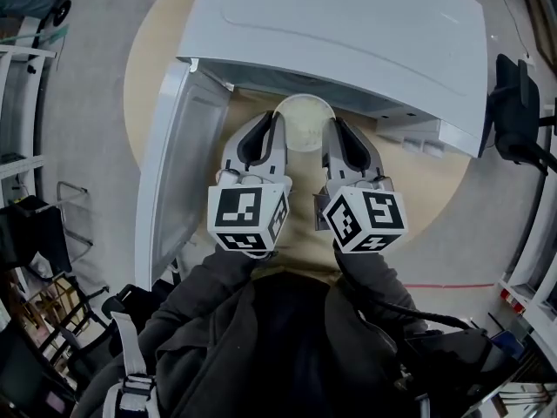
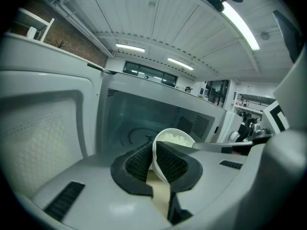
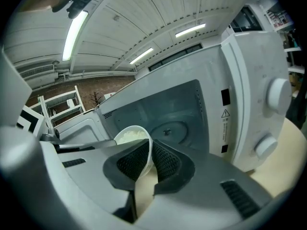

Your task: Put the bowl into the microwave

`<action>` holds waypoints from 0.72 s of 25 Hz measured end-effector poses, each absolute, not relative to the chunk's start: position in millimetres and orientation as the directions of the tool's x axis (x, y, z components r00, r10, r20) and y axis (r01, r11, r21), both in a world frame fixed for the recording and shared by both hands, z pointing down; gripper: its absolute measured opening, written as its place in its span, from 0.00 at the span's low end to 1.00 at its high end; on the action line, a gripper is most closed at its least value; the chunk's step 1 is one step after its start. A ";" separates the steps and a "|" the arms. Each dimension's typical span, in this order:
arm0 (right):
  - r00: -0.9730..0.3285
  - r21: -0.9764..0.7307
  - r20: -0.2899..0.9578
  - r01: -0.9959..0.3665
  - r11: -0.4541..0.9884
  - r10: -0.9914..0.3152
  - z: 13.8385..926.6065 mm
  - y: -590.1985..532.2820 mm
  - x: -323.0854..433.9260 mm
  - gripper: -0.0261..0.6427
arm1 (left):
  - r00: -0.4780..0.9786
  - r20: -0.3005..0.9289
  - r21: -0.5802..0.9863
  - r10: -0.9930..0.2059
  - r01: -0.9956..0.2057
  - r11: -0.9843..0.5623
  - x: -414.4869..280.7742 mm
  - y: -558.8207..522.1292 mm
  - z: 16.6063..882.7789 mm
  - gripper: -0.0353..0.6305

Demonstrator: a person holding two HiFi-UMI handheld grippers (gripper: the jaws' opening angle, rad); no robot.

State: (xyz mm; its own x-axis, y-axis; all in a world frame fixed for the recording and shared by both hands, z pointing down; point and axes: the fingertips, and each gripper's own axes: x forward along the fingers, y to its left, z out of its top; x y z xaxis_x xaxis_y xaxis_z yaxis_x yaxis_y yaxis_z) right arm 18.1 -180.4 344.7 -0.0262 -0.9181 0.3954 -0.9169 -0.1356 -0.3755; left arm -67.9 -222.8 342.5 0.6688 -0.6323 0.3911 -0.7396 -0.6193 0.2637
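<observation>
Round wooden table (image 1: 152, 50) carries a white microwave (image 1: 348, 33), its door (image 1: 178, 164) swung open. The left gripper (image 1: 271, 129) and right gripper (image 1: 334, 133) are each clamped on the rim of the white bowl (image 1: 305, 122), which is held at the cavity mouth. Still to do, I judge: carry it in, set it on the turntable (image 3: 168, 130), and release.

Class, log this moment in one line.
left gripper: shut on bowl rim; right gripper: shut on bowl rim; microwave door: open

In the head view the microwave (image 1: 348, 33) hides its cavity under its top, its back cropped by the edge.
</observation>
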 end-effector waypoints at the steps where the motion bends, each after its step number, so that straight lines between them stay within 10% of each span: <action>1: -0.022 -0.373 0.396 -0.917 -0.139 -0.918 346.6 -185.3 21.0 0.09 | 0.666 0.391 0.263 -0.635 -0.742 -0.617 -64.9 -228.0 344.7 0.10; 18: 0.048 -0.365 0.452 -0.901 -0.234 -0.890 391.0 -243.9 69.1 0.09 | 0.636 0.467 0.256 -0.614 -0.762 -0.595 -15.4 -290.5 390.4 0.11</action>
State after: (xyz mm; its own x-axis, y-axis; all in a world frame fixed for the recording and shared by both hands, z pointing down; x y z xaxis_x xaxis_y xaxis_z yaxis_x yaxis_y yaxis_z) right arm 69.1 -243.9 391.0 0.0483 -0.8905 0.4525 -0.9009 -0.2345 -0.3653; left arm -15.4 -290.5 390.4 0.6363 -0.6144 0.4666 -0.7620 -0.5950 0.2555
